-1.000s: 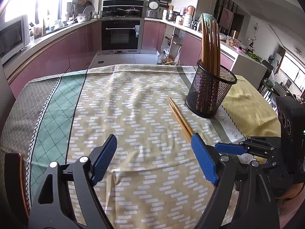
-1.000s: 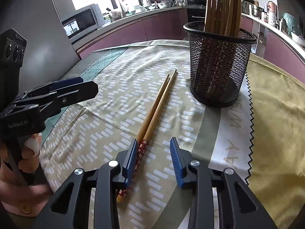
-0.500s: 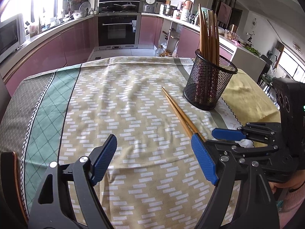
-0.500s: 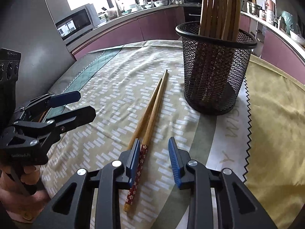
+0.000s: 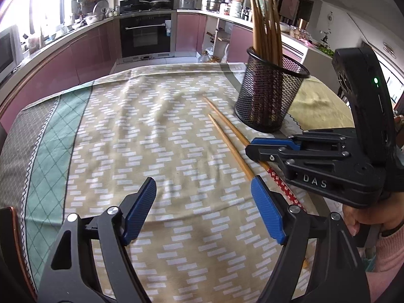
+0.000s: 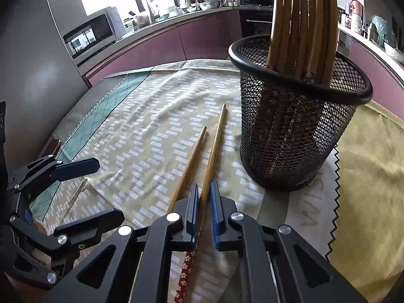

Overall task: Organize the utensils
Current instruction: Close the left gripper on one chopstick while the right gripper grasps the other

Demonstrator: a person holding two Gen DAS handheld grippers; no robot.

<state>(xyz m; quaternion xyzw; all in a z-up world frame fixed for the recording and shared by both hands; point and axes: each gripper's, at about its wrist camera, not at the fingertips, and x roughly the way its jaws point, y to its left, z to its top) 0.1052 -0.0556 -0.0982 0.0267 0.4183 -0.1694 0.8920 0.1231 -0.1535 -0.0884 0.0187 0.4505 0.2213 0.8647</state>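
Note:
Two wooden chopsticks (image 6: 194, 151) lie side by side on the patterned tablecloth, tips toward a black mesh holder (image 6: 290, 139) that holds several upright chopsticks (image 6: 303, 25). My right gripper (image 6: 204, 199) is closing its jaws onto the right-hand chopstick (image 6: 214, 149), and the blue pads press on it; its red flowered end (image 6: 186, 265) shows below. The left-hand chopstick runs under the left finger. In the left wrist view the chopsticks (image 5: 227, 141) pass under the right gripper (image 5: 252, 149), in front of the holder (image 5: 267, 101). My left gripper (image 5: 203, 209) hovers over bare cloth, jaws wide and closing slightly, nothing between them.
The tablecloth (image 5: 151, 126) covers the table, with a green band (image 5: 50, 151) at the left and a yellow cloth (image 6: 366, 164) at the right. Beyond the far edge are pink kitchen cabinets, an oven (image 5: 146, 32) and a microwave (image 6: 91, 32). A person's hand (image 5: 366, 219) holds the right gripper.
My right gripper slid forward along the chopsticks toward the holder and its jaws closed on one. The left gripper sank a little toward the cloth, and the right gripper came nearer to it.

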